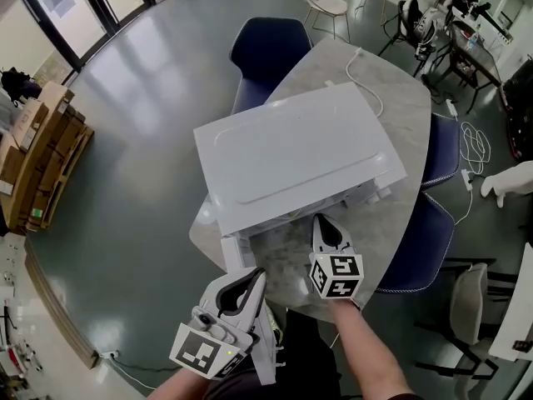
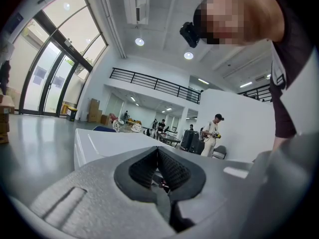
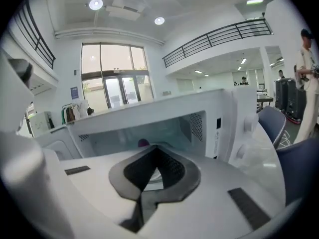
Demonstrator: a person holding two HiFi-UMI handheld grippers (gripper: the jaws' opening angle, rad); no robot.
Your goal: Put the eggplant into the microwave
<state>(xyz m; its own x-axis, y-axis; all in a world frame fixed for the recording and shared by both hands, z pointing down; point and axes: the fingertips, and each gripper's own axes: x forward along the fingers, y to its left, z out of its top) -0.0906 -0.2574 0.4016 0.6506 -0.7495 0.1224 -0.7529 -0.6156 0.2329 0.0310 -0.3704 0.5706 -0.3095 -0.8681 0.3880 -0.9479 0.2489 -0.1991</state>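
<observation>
Eggplant (image 3: 143, 143) shows only as a small purple patch deep inside the open microwave (image 3: 164, 113), just above the right gripper's tips in the right gripper view; little else of it can be made out.

In the head view the pale marbled table (image 1: 400, 123) fills the middle. The white microwave (image 1: 291, 152) stands on it, its front facing 6 o'clock. Dark blue chairs (image 1: 266, 48) sit round the table at 12, 3 and 4 o'clock. A white cable (image 1: 366, 77) runs from the microwave's back toward 1 o'clock.

The left gripper (image 1: 252, 275) is at 6 o'clock by the table's edge, jaws pressed together on nothing. The right gripper (image 1: 325, 223), just in front of the microwave's opening, also has its jaws together and bare.
</observation>
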